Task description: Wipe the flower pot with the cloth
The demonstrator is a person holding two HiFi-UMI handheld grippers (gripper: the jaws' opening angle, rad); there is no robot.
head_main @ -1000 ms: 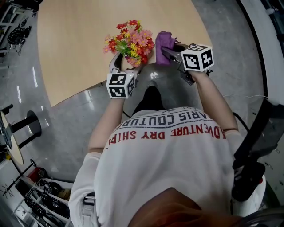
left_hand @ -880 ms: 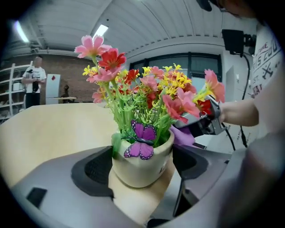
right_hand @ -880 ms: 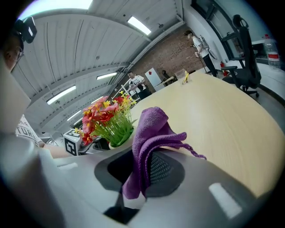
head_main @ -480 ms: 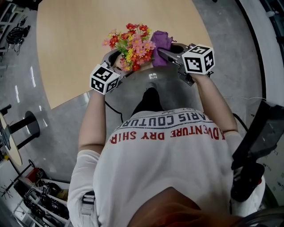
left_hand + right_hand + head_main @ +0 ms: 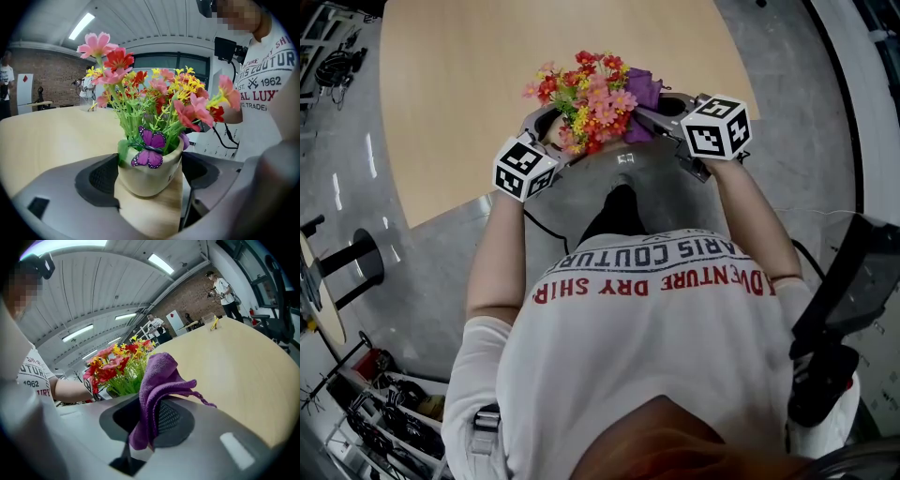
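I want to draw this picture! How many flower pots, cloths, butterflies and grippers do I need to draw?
flower pot: 1
purple cloth: 1
purple butterfly on the pot: 1
grippers, the left gripper and the right gripper: 2
total: 5

Flower pot (image 5: 149, 174) under flowers (image 5: 592, 98), head view

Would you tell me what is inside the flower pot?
Flowers on green stems fill the flower pot, a purple butterfly at its rim. Anything beneath is hidden.
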